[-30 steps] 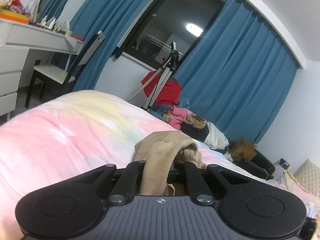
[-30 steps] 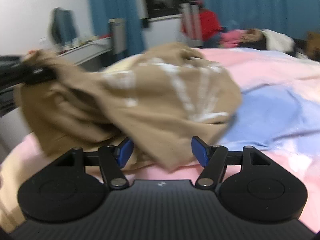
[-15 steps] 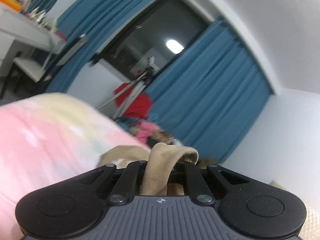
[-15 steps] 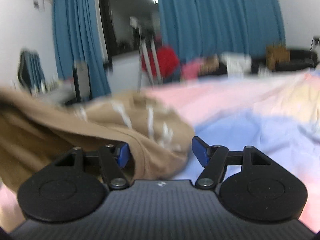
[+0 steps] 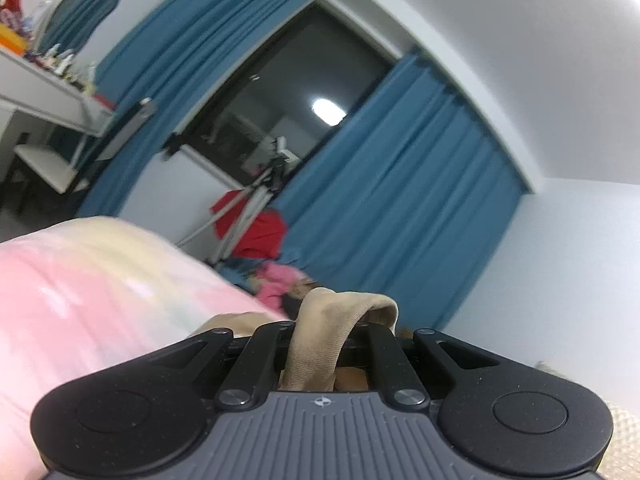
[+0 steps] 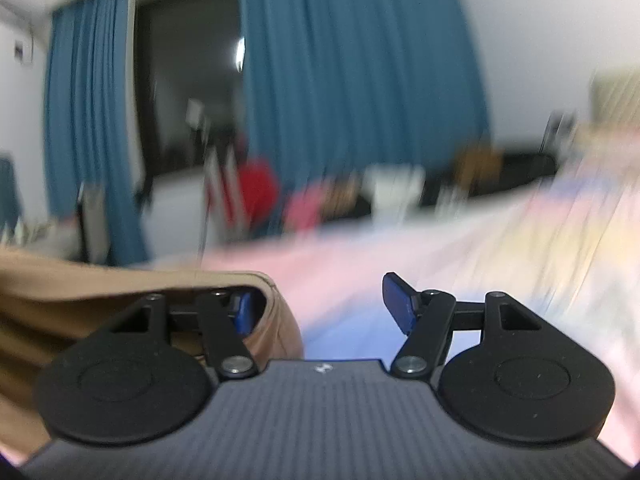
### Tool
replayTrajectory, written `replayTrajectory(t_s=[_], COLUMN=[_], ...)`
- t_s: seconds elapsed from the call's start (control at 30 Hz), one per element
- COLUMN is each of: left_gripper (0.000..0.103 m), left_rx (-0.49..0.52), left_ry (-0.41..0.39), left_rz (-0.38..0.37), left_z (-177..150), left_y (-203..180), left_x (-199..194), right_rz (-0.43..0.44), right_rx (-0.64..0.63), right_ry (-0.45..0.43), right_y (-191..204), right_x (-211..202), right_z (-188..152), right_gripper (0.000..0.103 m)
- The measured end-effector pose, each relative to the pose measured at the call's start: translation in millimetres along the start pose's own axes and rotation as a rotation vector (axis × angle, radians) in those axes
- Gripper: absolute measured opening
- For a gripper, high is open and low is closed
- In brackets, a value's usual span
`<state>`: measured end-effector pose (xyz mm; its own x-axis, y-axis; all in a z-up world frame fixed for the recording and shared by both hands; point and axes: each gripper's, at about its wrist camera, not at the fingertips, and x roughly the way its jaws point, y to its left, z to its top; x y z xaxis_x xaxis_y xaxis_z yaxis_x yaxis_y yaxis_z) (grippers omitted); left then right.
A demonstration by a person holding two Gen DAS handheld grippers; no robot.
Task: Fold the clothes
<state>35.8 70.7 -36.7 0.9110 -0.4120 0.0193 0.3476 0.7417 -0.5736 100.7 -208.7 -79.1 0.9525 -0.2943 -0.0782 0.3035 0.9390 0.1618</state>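
Note:
My left gripper [image 5: 322, 334] is shut on a fold of a tan garment [image 5: 332, 332] and holds it above the pastel bed cover [image 5: 80, 292]. In the right wrist view the same tan garment [image 6: 80, 300] stretches in from the left and drapes over the left blue finger pad [image 6: 242, 312]. My right gripper [image 6: 320, 308] is open, its jaws wide apart, and the right blue pad [image 6: 398, 302] is bare. The right view is blurred by motion.
Blue curtains [image 5: 400, 200] frame a dark window [image 5: 288, 100]. A tripod [image 5: 248, 208] with a red cloth and a pile of clothes [image 5: 276, 280] stand beyond the bed. A white desk [image 5: 44, 88] and chair are at the left.
My left gripper has tilted upward with the tan garment still in it. My right gripper has swung right along the bed, so the garment has slid from between its jaws to its left side.

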Motion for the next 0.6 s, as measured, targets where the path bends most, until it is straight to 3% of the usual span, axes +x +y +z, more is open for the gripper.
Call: replayTrajectory(t_s=[0.07,0.13,0.27,0.33,0.4,0.5,0.6], left_gripper=[0.006,0.006,0.006,0.006,0.006,0.007,0.009], left_rx=[0.011,0.023,0.058,0.076,0.09,0.109,0.105], left_ry=[-0.012,-0.01,0.043,0.089,0.138,0.196,0.243], left_rz=[-0.029,-0.024,0.047,0.101,0.169,0.278,0.329], left_z=[1,2,-5,-9,-14,-19,-20], left_y=[-9,-12,-10,-7,-1,9,18], left_x=[-4,-4,6,16,27,39,48], right_rz=[-0.033,-0.015,0.095,0.129,0.136,0.181,0.247], right_rx=[-0.042,-0.067,-0.019,0.013,-0.027,-0.077,-0.067], right_ry=[-0.119,-0.076,0.305,0.449,0.43,0.319,0.258], right_y=[-2,-3,-9,-11,-4,5,18], right_x=[-18,-12,36,52,47,36,33], right_z=[13,16,-7,-24,-25,-14,-2], right_gripper=[0.07,0.07,0.067,0.05,0.02,0.01,0.01])
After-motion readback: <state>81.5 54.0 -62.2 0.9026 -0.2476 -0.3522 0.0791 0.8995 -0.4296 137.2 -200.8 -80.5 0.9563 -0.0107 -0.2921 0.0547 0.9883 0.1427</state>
